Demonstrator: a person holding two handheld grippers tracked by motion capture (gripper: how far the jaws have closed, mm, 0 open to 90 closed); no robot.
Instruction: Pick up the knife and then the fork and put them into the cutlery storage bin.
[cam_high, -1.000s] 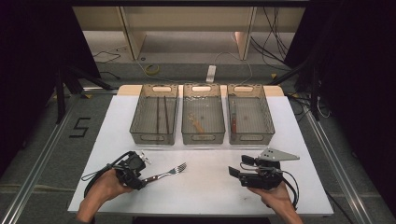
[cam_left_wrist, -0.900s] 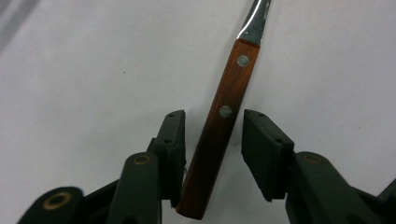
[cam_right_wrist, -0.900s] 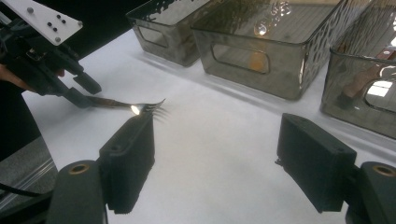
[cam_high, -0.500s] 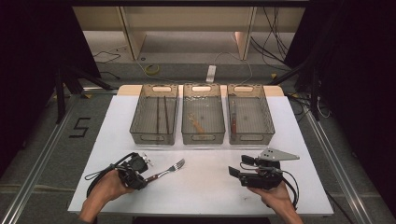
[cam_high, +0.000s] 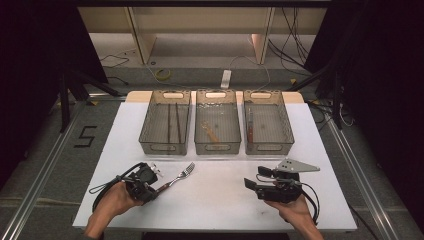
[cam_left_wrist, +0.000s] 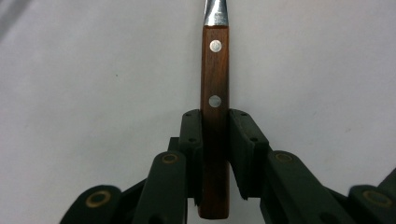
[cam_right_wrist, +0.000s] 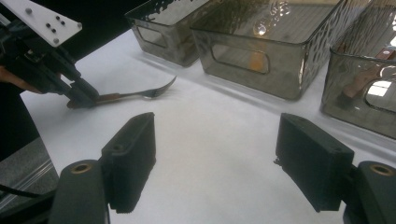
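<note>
Wooden is the handle of the fork (cam_high: 176, 178), and the left gripper (cam_left_wrist: 215, 154) has just been closing its jaws on it; in the left gripper view both pads press the brown handle from the two sides. The fork lies on the white table (cam_high: 220, 200), in front of the left bin (cam_high: 166, 129), with its metal tines pointing toward that bin. To the right of the left bin stand the middle bin (cam_high: 217, 128) and then the right bin (cam_high: 268, 128), all in one row. Farther right of the fork, well apart from it, the right gripper (cam_right_wrist: 215, 161) rests low over the table with its jaws wide apart and nothing between them.
</note>
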